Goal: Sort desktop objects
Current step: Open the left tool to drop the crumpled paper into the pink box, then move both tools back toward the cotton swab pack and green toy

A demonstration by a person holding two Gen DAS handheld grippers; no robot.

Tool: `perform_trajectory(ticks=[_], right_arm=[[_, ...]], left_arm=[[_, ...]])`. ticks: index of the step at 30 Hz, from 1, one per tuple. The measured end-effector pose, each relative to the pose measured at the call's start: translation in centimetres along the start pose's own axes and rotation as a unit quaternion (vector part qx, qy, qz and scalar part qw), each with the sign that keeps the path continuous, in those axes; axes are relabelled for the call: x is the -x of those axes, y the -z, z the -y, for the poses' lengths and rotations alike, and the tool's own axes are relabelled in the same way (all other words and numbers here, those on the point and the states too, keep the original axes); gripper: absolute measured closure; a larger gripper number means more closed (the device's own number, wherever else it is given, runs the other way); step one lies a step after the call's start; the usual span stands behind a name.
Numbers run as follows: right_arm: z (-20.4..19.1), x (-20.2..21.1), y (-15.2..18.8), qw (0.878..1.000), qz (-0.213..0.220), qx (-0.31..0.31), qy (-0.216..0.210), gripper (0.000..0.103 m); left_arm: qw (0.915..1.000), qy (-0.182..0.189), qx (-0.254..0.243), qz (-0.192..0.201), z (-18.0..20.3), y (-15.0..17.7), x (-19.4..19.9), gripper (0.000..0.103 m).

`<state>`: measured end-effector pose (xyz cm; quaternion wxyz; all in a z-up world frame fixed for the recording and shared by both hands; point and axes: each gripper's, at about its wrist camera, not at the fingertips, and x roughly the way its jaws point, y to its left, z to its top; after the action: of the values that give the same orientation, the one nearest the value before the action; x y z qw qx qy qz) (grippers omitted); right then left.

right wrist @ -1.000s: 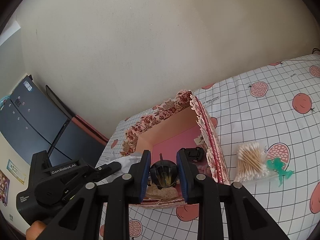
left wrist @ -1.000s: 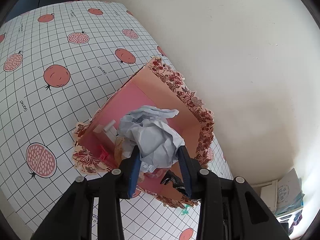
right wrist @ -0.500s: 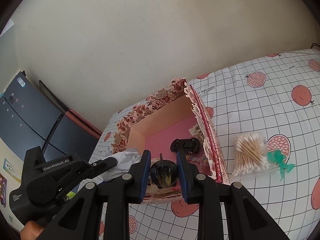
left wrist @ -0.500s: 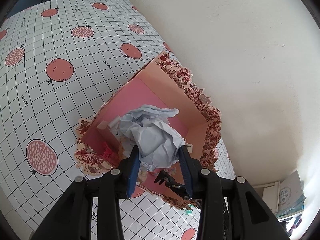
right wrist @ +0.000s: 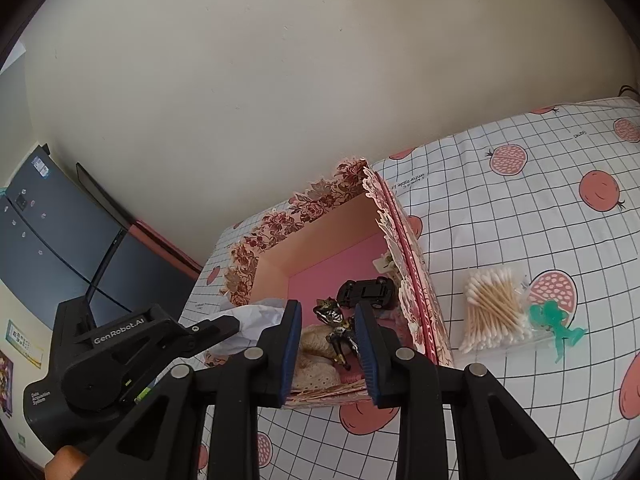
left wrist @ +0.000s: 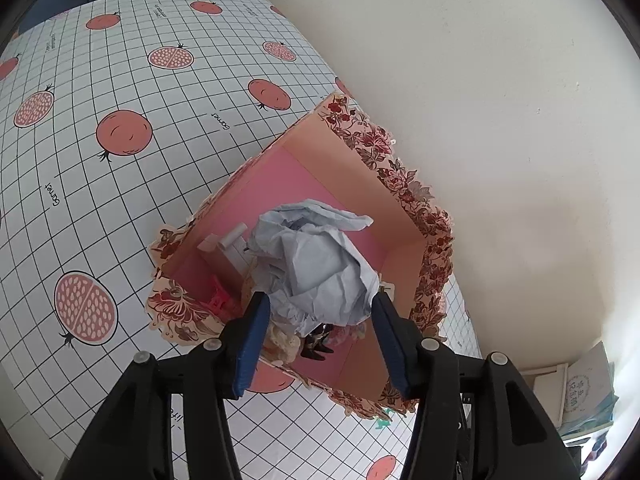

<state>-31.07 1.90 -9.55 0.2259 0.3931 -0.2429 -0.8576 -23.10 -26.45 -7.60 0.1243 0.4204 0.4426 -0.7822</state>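
Observation:
A floral cardboard box (left wrist: 404,184) with a pink floor stands open on the tablecloth. My left gripper (left wrist: 318,312) is shut on a crumpled pale blue paper ball (left wrist: 316,260) and holds it over the box. My right gripper (right wrist: 327,326) hangs open over the box's (right wrist: 308,204) near end. A black and gold figurine (right wrist: 336,328) lies loose in the box between its fingers. A black toy car (right wrist: 366,290), a cream knitted thing (right wrist: 316,344) and white clips (right wrist: 384,264) also lie inside. The left gripper with the paper (right wrist: 256,320) shows at left.
A bag of cotton swabs (right wrist: 492,308) and a green toy figure (right wrist: 556,320) lie on the pomegranate-print tablecloth (right wrist: 520,208) right of the box. A wall runs close behind the box. A dark cabinet (right wrist: 44,232) stands at far left.
My right gripper has opened and the black and gold figurine has dropped into the box. My left gripper still holds the paper ball and has shifted slightly over the box.

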Motion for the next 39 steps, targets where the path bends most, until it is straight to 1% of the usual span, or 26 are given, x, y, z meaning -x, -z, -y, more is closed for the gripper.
perform_trajectory(ticks=[9, 24, 27, 31, 39], right_arm=[[0.4, 0.1, -0.1, 1.0, -0.005, -0.009, -0.001, 0.072], [1.0, 1.1, -0.5, 1.0, -0.008, -0.018, -0.007, 0.072], [1.0, 1.2, -0.5, 1.0, -0.013, -0.018, -0.002, 0.072], [1.3, 1.6, -0.7, 1.0, -0.013, -0.016, 0.003, 0.072], [2.3, 3.1, -1.6, 1.0, -0.001, -0.011, 0.023, 0.072]], left_arm=[[0.9999, -0.01, -0.001, 0.002, 0.1, 0.2, 0.1, 0.038], [0.9997, -0.019, -0.016, 0.008, 1.3, 0.8, 0.8, 0.037], [0.9996, -0.02, -0.019, 0.008, 1.6, 1.0, 0.8, 0.037], [0.9997, -0.012, -0.015, 0.012, 1.8, 1.2, 1.1, 0.037], [0.9996, -0.011, -0.022, 0.015, 2.7, 1.8, 1.4, 0.037]])
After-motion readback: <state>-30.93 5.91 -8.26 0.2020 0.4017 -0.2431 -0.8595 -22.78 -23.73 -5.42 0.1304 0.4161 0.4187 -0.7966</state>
